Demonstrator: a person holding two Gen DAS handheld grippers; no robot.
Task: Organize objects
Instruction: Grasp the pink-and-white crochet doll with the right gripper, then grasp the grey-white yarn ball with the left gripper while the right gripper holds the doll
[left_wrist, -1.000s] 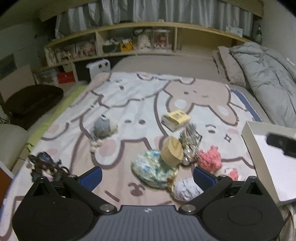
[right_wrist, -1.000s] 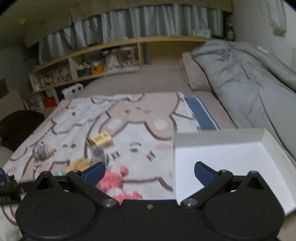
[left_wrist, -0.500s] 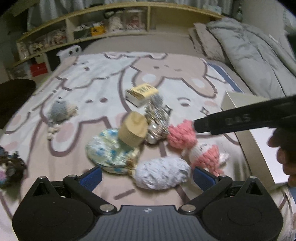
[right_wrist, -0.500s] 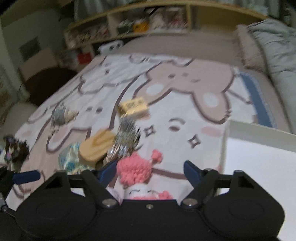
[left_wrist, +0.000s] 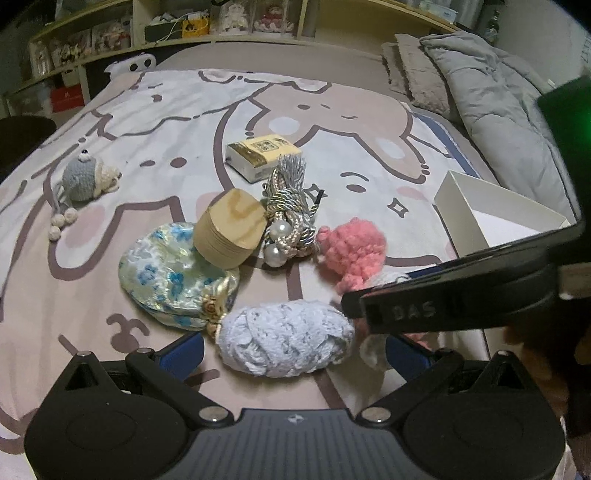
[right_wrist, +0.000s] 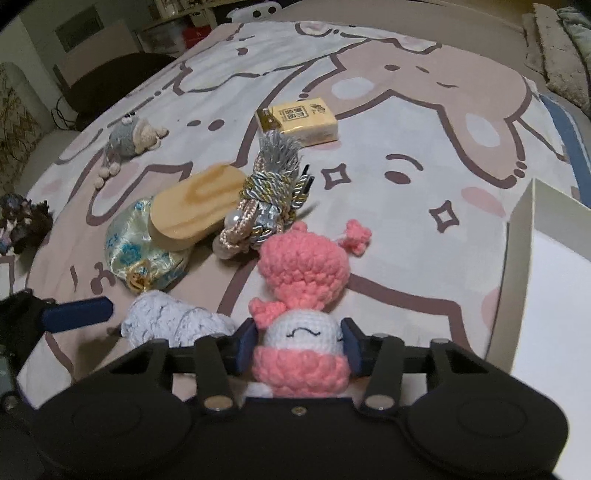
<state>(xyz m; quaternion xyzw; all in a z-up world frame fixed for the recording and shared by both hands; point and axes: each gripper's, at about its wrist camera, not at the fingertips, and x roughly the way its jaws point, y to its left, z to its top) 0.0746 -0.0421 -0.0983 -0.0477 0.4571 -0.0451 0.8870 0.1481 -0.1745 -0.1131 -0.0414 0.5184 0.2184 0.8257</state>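
A pile of small things lies on a cartoon blanket. My right gripper (right_wrist: 299, 349) is shut on a pink and white crochet doll (right_wrist: 301, 332), its pads on the doll's white face. The doll's pink head (left_wrist: 352, 249) shows in the left wrist view, partly behind the right gripper's black body (left_wrist: 458, 299). My left gripper (left_wrist: 293, 352) is open around a pale blue yarn ball (left_wrist: 284, 341), apart from it. A white open box (right_wrist: 546, 280) stands at the right; it also shows in the left wrist view (left_wrist: 480, 218).
A floral satin pouch (left_wrist: 170, 273), a wooden disc stack (left_wrist: 231, 232), a corded tassel with pearls (left_wrist: 291, 210), a yellow tissue pack (left_wrist: 262, 155) and a grey crochet toy (left_wrist: 86, 177) lie on the blanket. A grey duvet (left_wrist: 498, 103) is at the right. Shelves stand behind.
My right gripper has come down from over the box onto the pink doll and shut on it. My left gripper has moved forward and down, framing the blue yarn ball.
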